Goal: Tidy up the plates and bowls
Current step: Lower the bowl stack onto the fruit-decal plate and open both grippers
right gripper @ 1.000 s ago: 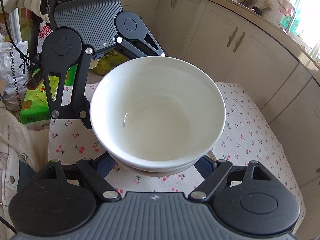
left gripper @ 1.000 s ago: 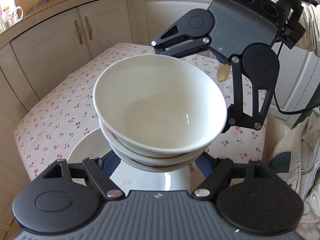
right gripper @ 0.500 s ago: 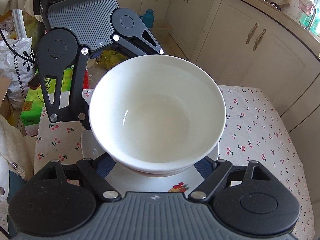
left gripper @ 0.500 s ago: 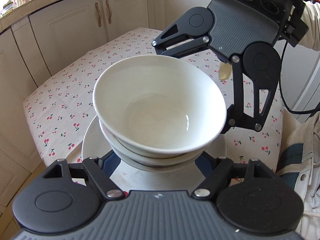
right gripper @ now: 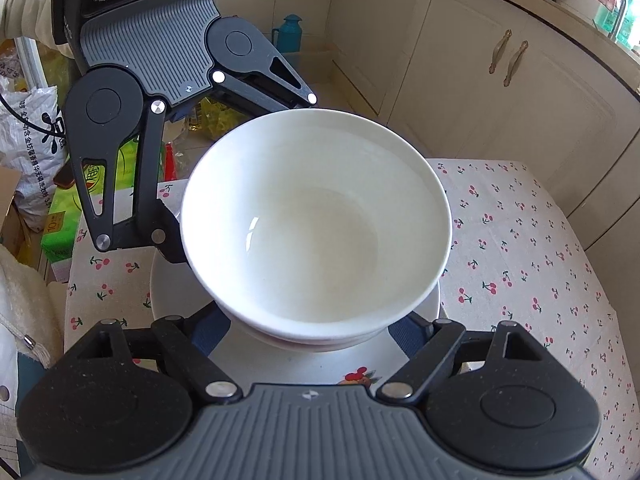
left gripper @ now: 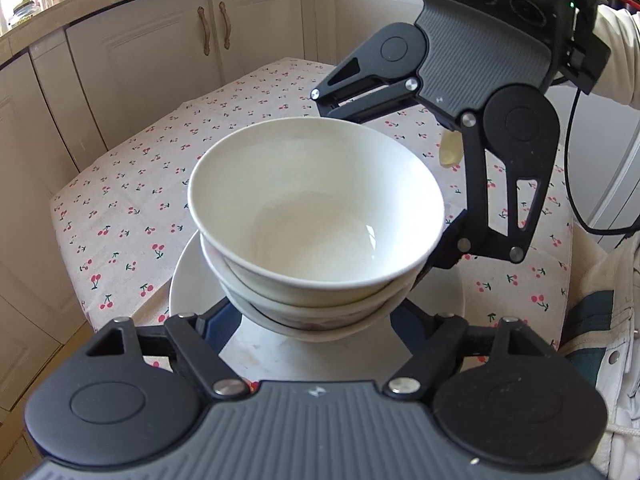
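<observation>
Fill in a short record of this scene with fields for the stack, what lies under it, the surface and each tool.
stack: nested white bowls
under stack: white plate, fruit print near its rim
surface: table with cherry-print cloth
left tool: jaws at either side of the stack's base
right tool: same, from the opposite side
backdrop: cream cabinets

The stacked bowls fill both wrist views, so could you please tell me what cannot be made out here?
- Both views: the fingertips of the left hand-held gripper and right hand-held gripper are hidden under the stacked bowls, so contact cannot be judged.
- Whether the stack rests on the plate: hidden by the bowls.
- Right wrist view: the plate's printed motif is partly covered by the gripper body.
</observation>
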{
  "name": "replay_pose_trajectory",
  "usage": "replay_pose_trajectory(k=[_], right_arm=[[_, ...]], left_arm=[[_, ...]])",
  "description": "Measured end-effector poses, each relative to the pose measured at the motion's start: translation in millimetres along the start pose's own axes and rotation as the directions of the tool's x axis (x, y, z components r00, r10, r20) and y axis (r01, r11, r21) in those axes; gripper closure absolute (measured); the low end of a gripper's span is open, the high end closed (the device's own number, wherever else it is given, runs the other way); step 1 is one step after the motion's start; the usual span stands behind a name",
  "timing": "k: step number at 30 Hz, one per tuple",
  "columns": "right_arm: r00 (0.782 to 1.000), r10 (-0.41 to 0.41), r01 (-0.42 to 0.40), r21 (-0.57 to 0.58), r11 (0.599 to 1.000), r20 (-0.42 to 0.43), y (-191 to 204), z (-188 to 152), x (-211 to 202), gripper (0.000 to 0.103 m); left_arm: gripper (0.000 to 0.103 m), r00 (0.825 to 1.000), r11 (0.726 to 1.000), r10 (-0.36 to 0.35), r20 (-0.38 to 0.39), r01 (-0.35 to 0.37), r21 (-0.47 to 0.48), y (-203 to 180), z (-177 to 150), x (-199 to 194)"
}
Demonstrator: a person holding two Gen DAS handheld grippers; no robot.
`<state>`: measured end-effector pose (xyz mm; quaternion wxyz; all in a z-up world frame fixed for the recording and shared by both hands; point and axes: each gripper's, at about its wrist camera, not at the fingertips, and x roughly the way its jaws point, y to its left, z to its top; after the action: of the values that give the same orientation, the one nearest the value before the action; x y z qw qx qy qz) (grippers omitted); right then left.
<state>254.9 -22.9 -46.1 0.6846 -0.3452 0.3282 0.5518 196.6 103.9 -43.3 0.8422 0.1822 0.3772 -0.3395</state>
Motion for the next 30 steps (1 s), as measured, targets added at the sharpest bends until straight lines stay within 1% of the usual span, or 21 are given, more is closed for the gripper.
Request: replay_pose_trajectory(k=[1, 2, 3, 4, 5, 8, 11, 13, 15, 16, 17, 18, 19, 21, 23, 24, 25, 26, 27, 28, 30], right_arm=[[1.0, 0.0, 0.0, 0.009, 1.0, -0.001, -1, -3, -2, 0.014], [1.0, -0.002, 0.002, 0.015, 1.0, -0.002, 0, -5, -2, 0.013], [1.0, -0.006, 0.006, 0.017, 1.0, -0.001, 0, -6, -2, 0.01], [1.0, -0.016, 0.016, 0.012, 1.0, 0.01, 3, -8, -6, 0.004], [0.999, -0.024, 0.024, 0.008, 1.0, 0.024, 6, -8, -9, 0.001], [0.997, -0.044, 0.043, 0.016, 0.999, 0.056, 14, -11, -23, 0.0], [0.989, -0.129, 0.125, 0.064, 0.99, 0.072, 25, -14, -42, 0.0], [0.979, -0.188, 0.178, 0.116, 0.977, 0.084, 35, -18, -57, 0.0], [0.96, -0.268, 0.25, 0.19, 0.949, 0.078, 45, -23, -71, 0.0], [0.946, -0.317, 0.292, 0.24, 0.926, 0.071, 51, -26, -78, 0.0], [0.93, -0.361, 0.327, 0.296, 0.897, 0.067, 55, -30, -84, 0.0], [0.913, -0.406, 0.365, 0.36, 0.859, 0.044, 59, -33, -87, 0.0], [0.892, -0.451, 0.405, 0.422, 0.811, 0.01, 61, -36, -89, 0.0], [0.842, -0.534, 0.486, 0.544, 0.684, -0.079, 68, -43, -90, 0.0], [0.795, -0.593, 0.536, 0.605, 0.588, -0.128, 78, -48, -92, 0.0], [0.779, -0.612, 0.546, 0.628, 0.554, -0.138, 84, -51, -94, 0.0], [0.77, -0.624, 0.543, 0.651, 0.53, -0.134, 91, -56, -98, 0.0], [0.766, -0.628, 0.536, 0.673, 0.51, -0.134, 97, -59, -100, 0.0], [0.767, -0.628, 0.527, 0.689, 0.498, -0.133, 103, -62, -102, 0.0], [0.768, -0.628, 0.517, 0.7, 0.492, -0.125, 108, -65, -105, 0.0], [0.76, -0.638, 0.52, 0.707, 0.479, -0.126, 118, -68, -110, 0.0]], left_arm=[[0.02, 1.0, 1.0, 0.003, 0.004, -0.003, -0.003, -1, 0, -1], [0.015, 1.0, 1.0, 0.012, 0.011, -0.012, -0.001, -3, -1, -3], [0.013, 0.999, 0.999, 0.032, 0.023, -0.032, 0.003, -5, -2, -5], [0.011, 0.999, 0.999, 0.046, 0.03, -0.046, 0.005, -8, -3, -7], [0.01, 0.998, 0.999, 0.051, 0.031, -0.051, 0.004, -10, -4, -10], [0.009, 0.994, 0.995, 0.098, 0.042, -0.097, -0.029, -21, -11, -19], [0.005, 0.972, 0.976, 0.209, 0.104, -0.201, -0.081, -39, -17, -38], [0.001, 0.95, 0.956, 0.276, 0.149, -0.256, -0.141, -52, -20, -53], [0.001, 0.918, 0.934, 0.341, 0.203, -0.307, -0.182, -68, -23, -69], [0.001, 0.899, 0.921, 0.374, 0.229, -0.332, -0.201, -76, -23, -74], [0.001, 0.874, 0.902, 0.416, 0.252, -0.363, -0.233, -85, -23, -80], [0.001, 0.847, 0.877, 0.459, 0.269, -0.385, -0.287, -93, -21, -85], [0.001, 0.831, 0.857, 0.486, 0.271, -0.391, -0.337, -99, -19, -87], [0.001, 0.816, 0.803, 0.531, 0.229, -0.398, -0.443, -111, -13, -90], [0.001, 0.804, 0.751, 0.562, 0.193, -0.399, -0.526, -123, -8, -93], [0.001, 0.799, 0.726, 0.581, 0.159, -0.419, -0.545, -129, -5, -91], [0.001, 0.789, 0.702, 0.602, 0.122, -0.45, -0.552, -136, -1, -90], [0.001, 0.774, 0.679, 0.627, 0.091, -0.485, -0.551, -143, 2, -88], [0.001, 0.761, 0.664, 0.644, 0.074, -0.508, -0.549, -149, 3, -87], [0.001, 0.757, 0.66, 0.65, 0.072, -0.514, -0.548, -155, 3, -87], [0.001, 0.766, 0.667, 0.638, 0.083, -0.495, -0.558, -163, -1, -89]])
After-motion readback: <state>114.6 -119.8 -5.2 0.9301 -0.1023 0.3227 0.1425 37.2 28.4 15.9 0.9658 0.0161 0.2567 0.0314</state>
